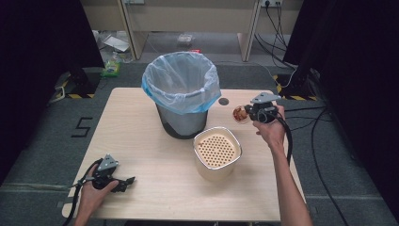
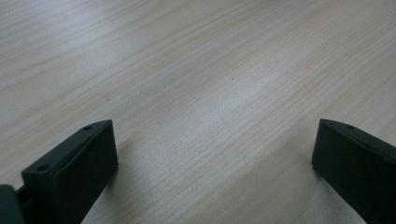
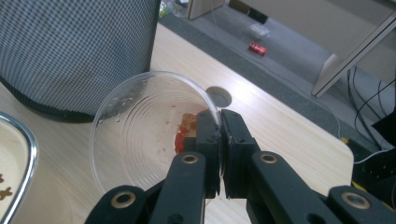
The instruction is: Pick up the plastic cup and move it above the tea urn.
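On the pale wood table (image 1: pixel 141 141), left tongs (image 1: pixel 126 181) gape; right tongs (image 3: pixel 219 135) pinch a clear cup (image 3: pixel 135 135).

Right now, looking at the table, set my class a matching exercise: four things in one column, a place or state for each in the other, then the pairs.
Things:
1. bin
2. strainer pot
3. plastic cup
4. left tongs

Places or states:
A. open, resting on the table's near left
B. pinched by its rim in the right tongs
C. lined with a pale bag
D. just in front of the bin

Pairs: 1-C, 2-D, 3-B, 4-A
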Action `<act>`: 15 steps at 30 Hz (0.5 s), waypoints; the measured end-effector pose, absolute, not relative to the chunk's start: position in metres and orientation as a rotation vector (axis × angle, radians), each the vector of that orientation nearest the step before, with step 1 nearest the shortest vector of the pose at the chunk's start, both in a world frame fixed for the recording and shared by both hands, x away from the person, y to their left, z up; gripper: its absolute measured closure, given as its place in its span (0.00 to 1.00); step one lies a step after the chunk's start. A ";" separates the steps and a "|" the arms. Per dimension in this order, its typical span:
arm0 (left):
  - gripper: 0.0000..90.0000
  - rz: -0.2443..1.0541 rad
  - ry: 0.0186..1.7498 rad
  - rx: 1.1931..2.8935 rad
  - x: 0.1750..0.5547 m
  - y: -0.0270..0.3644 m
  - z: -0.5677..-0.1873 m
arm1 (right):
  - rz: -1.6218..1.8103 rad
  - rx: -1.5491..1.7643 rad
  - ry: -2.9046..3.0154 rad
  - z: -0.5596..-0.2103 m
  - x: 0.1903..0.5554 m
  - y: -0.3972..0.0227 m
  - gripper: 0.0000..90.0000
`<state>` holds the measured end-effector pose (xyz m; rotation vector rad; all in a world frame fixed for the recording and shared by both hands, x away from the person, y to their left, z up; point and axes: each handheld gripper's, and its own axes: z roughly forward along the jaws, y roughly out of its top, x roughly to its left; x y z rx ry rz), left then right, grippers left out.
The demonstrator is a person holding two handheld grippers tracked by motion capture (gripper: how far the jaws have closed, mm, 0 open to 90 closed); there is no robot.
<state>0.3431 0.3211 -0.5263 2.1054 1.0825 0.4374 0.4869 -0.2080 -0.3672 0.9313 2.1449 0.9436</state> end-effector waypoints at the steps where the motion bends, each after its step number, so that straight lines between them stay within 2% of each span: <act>1: 0.00 0.437 1.082 2.105 0.343 0.321 -0.526 | 0.947 0.928 2.140 -0.365 0.486 -0.208 0.97; 15: 0.00 0.437 1.082 2.105 0.343 0.321 -0.526 | 0.981 0.805 2.062 -0.345 0.459 -0.199 0.97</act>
